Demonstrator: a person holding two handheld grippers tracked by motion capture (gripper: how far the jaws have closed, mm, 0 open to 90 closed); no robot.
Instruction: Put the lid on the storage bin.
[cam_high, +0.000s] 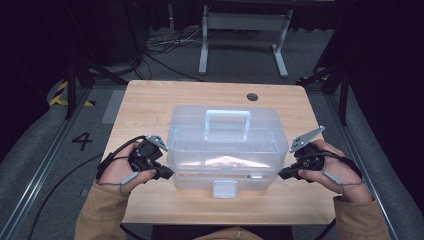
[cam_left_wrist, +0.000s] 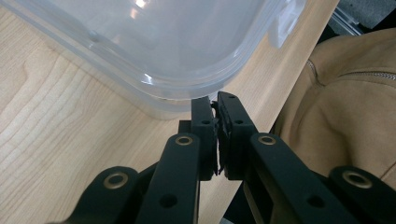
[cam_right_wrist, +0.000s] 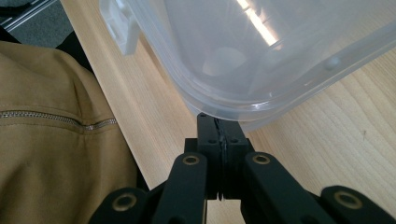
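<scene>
A clear plastic storage box (cam_high: 225, 145) with a snap lid sits near the middle of the wooden tabletop (cam_high: 150, 100), slightly toward the person's edge. Its moulded carry handle (cam_high: 227, 122) lies across the lid at about 12 o'clock from the box's centre, and a white latch (cam_high: 224, 188) hangs on the front wall at 6 o'clock.

The left hand-held gripper (cam_high: 167, 174) rests at the box's 8 o'clock corner with its jaws pressed together on nothing; in the left gripper view its tips (cam_left_wrist: 215, 100) touch or nearly touch the rounded lower rim of the box (cam_left_wrist: 163, 51). The right hand-held gripper (cam_high: 282, 174) mirrors it at 4 o'clock, jaws likewise together and bare, with its tips (cam_right_wrist: 216, 122) just under the corner of the box (cam_right_wrist: 261, 56).

Judging by the thin, see-through walls, the box is probably light and stiff enough to keep its shape, though the lid and sides would flex under a hard squeeze. The smooth plastic looks slippery, and the rounded corners give closed jaws little to bite on. Something pale (cam_high: 230, 161) lies inside near the front, and it may slide if the box is tipped.

The best holds seem to be the lid handle for lifting, the protruding rim for pinching from both sides, and the front latch for opening. Pushing with closed tips at the two near corners should slide it easily across the wood.
</scene>
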